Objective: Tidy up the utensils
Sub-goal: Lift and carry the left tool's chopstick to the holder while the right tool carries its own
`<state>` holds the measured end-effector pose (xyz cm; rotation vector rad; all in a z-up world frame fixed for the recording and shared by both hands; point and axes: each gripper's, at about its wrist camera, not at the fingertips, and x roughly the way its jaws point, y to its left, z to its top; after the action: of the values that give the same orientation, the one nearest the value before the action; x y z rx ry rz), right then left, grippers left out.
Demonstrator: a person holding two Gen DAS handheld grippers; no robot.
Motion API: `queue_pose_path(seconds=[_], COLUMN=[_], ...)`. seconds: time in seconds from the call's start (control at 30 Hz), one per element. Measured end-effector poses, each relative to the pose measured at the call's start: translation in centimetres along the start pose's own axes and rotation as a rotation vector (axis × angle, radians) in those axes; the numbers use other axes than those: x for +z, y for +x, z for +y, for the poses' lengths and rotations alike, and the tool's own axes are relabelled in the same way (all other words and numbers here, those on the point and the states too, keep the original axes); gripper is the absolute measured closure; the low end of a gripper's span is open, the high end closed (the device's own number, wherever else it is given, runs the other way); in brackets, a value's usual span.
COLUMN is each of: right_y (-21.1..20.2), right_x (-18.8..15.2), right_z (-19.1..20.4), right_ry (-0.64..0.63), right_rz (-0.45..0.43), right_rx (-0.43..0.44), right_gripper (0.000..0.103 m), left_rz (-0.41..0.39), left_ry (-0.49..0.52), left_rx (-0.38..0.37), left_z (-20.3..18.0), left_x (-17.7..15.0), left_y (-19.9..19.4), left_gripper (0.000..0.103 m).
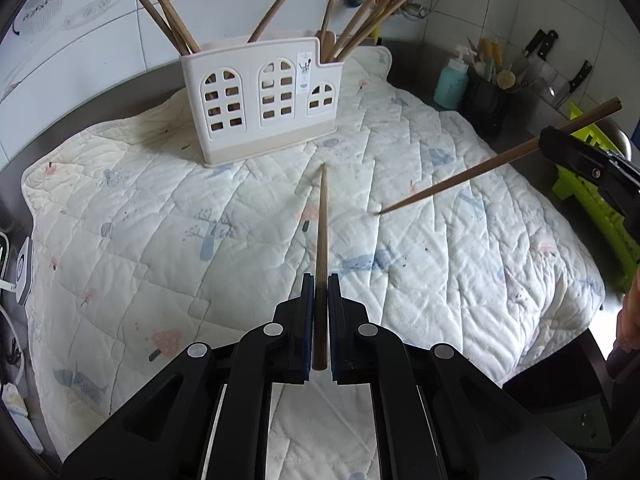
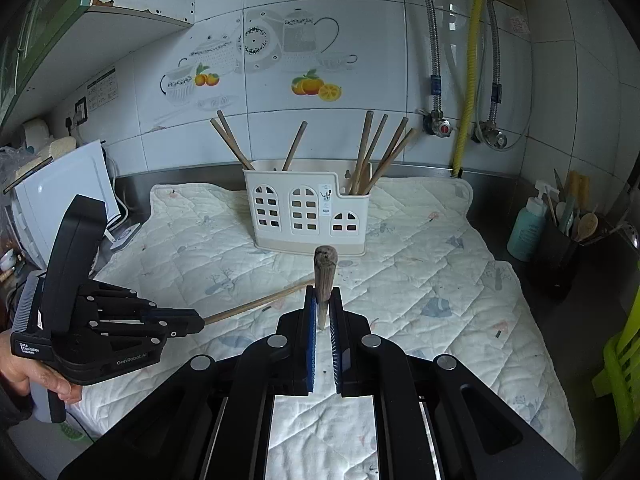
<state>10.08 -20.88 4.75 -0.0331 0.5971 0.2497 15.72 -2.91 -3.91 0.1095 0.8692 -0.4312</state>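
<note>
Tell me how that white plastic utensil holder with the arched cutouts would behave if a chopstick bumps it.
The white plastic utensil holder is probably light: thin walls, many cutouts. It may slide or tip, since it stands tall on the soft quilted mat. The leaning brown wooden chopsticks inside likely make it top-heavy.

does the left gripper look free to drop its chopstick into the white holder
Probably yes: the left gripper is shut on its chopstick, and only bare quilt lies before the holder.

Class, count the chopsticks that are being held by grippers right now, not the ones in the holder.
2. One chopstick is clamped in the left gripper; the other chopstick is clamped in the right gripper. None lies loose on the quilted mat.
</note>
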Motion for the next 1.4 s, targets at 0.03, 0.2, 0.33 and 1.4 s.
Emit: queue_pose_path(seconds=[0.03, 0.2, 0.33, 1.4], right_y=[0.0, 0.0, -0.2, -0.4], right_x=[0.2, 1.4, 2.1, 3.1], right_z=[0.0, 0.3, 0.3, -0.1], right_ry=[-0.001, -0.017, -0.031, -0.048], right_rz=[-0.003, -0.025, -0.039, -0.061], right_rx=[0.001, 0.003, -0.004, -0.011], right_gripper=[0.097, 0.096, 0.097, 0.096], left_rz=[-0.015, -0.078, -0.041, 0.100], left_ry=[-0.002, -0.009, 0.026, 0.023], left_rx=[0.000, -0.017, -0.020, -0.026], left_z=[0.0, 0.1, -0.2, 1.2], left_x=[0.4, 1.9, 2.0, -3.0], left_y=[-0.2, -1.1, -1.0, 2.2], left_gripper=[0.098, 0.098, 0.097, 0.098])
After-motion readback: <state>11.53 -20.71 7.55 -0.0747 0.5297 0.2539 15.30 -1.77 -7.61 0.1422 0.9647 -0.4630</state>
